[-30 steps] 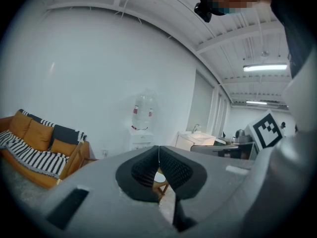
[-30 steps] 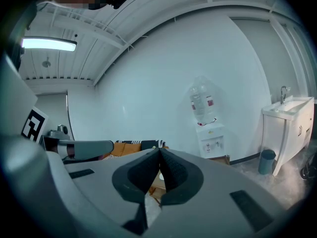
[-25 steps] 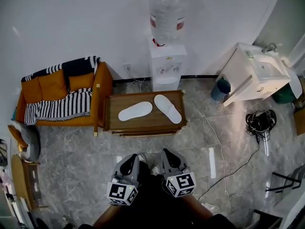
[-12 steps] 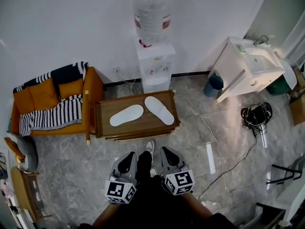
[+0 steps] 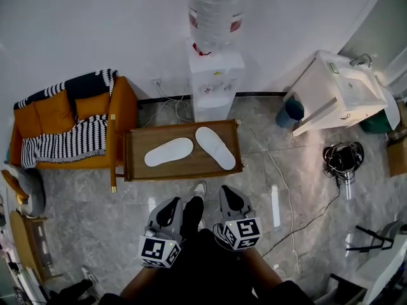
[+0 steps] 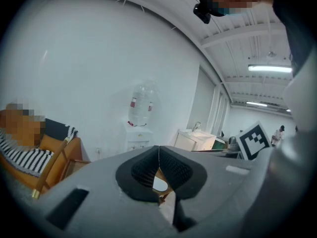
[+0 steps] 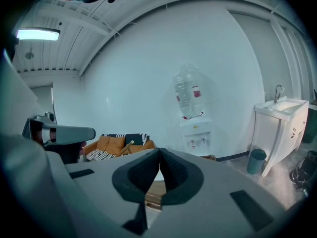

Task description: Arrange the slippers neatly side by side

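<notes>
White cloth, both of them: the first slipper (image 5: pixel 168 152) lies almost crosswise on the low wooden table (image 5: pixel 137 146), a little left of the middle of the head view. The second slipper (image 5: pixel 215 147) lies just to its right, slanting from upper left down to lower right. They splay apart like an upturned V instead of lying parallel. A narrow strip of wood seems to show between them, though I can't say for sure that they are apart.

I have both tools low in the frame, over the grey stone floor and well apart from the table. The left gripper (image 5: pixel 172 205) has its jaws pressed together with nothing between them. Through the opening under its pads, in the left gripper view, I can see a sliver of table and white slipper far off. The right gripper (image 5: pixel 229 197) is likewise closed and empty.

At the top centre, a water dispenser (image 5: pixel 214 84) carrying a big bottle (image 5: pixel 215 11) stands behind the table. An orange sofa (image 5: pixel 60 116) with a striped blanket (image 5: pixel 63 146) sits just beside the table at the left. A white sink cabinet (image 5: pixel 337 100) fills the upper right, and a thin cable (image 5: pixel 287 192) trails across the floor.
</notes>
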Action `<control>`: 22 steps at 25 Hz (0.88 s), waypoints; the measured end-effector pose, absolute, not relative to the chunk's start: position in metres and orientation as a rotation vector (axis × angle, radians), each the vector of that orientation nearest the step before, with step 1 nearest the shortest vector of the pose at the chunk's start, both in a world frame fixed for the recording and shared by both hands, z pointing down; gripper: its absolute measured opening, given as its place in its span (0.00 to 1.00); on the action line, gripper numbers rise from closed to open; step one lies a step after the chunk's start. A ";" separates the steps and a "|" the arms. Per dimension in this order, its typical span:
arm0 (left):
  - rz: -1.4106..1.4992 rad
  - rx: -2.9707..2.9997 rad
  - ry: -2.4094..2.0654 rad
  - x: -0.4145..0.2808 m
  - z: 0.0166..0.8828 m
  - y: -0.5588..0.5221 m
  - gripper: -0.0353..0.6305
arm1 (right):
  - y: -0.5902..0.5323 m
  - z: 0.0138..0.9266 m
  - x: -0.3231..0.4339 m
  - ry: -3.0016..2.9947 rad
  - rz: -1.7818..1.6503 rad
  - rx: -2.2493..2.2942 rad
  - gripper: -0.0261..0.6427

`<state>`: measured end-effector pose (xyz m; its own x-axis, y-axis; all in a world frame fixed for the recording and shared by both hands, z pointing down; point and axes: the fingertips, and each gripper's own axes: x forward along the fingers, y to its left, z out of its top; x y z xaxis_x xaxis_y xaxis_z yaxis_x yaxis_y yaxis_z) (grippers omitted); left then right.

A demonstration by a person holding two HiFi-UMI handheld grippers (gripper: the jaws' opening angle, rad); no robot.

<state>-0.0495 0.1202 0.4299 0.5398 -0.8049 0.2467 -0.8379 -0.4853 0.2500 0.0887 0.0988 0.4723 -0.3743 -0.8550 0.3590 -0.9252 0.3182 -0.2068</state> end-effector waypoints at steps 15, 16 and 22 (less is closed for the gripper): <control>0.175 2.392 -1.315 -0.036 0.457 0.014 0.08 | -0.018 0.564 0.106 -2.212 0.627 1.486 0.06; 0.179 2.382 -1.318 -0.037 0.459 0.008 0.08 | -0.024 0.573 0.106 -2.193 0.625 1.465 0.06; 0.201 2.372 -1.305 -0.039 0.475 -0.027 0.08 | -0.058 0.628 0.113 -2.075 0.607 1.346 0.17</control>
<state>-0.0386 -0.0274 0.4750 0.5479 -0.7718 0.3227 -0.8331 -0.4687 0.2937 0.1133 -0.0584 0.6278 -0.3176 -0.6538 0.6868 -0.9208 0.3855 -0.0589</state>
